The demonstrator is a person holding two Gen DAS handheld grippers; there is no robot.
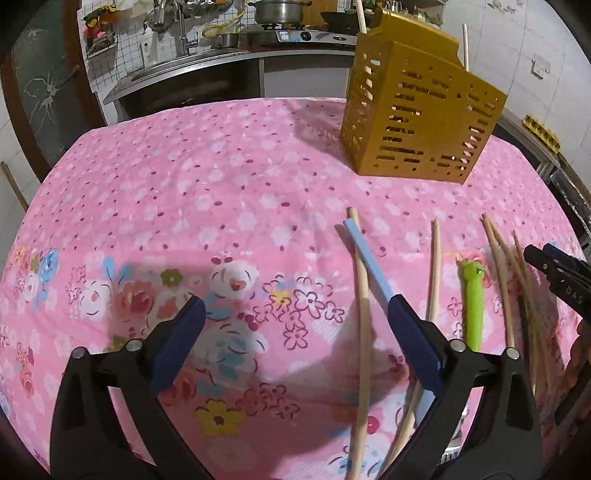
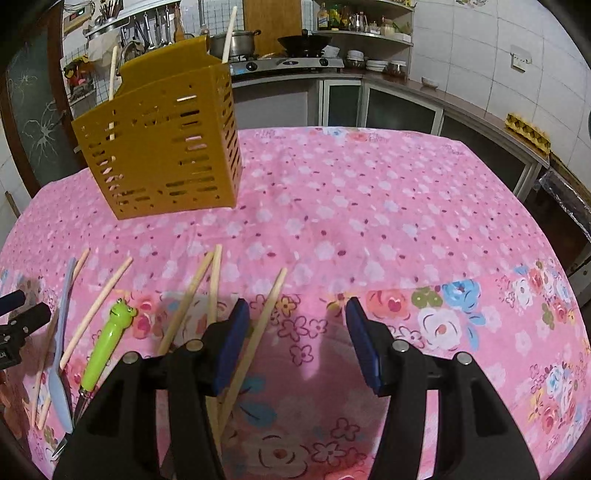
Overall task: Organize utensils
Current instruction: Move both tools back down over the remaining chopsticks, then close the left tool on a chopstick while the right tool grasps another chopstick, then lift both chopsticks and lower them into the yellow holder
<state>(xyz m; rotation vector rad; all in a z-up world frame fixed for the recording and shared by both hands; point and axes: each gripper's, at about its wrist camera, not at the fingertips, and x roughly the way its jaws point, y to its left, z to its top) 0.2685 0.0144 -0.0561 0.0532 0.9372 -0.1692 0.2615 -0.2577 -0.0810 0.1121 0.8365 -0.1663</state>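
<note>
A gold slotted utensil holder point(image 1: 417, 122) point(image 2: 162, 147) stands on the pink floral tablecloth point(image 1: 221, 184), with two chopsticks point(image 2: 229, 33) upright in it. Several wooden chopsticks point(image 1: 436, 266) point(image 2: 188, 299), a light blue utensil point(image 1: 365, 254) point(image 2: 62, 332) and a green frog-handled utensil point(image 1: 472, 306) point(image 2: 107, 343) lie loose on the cloth. My left gripper point(image 1: 295, 301) hangs open and wide over the leftmost chopstick point(image 1: 364, 314), its right finger over the blue utensil. My right gripper point(image 2: 298, 305) is open, pads apart, with one chopstick point(image 2: 266, 314) lying beside its left pad.
Behind the table runs a kitchen counter with a sink point(image 1: 173, 66), a stove and pots point(image 2: 240, 40), and shelves of bottles and plates point(image 2: 369, 33). An egg carton point(image 2: 528, 129) sits on the right counter. The cloth's far right half point(image 2: 406, 206) carries nothing.
</note>
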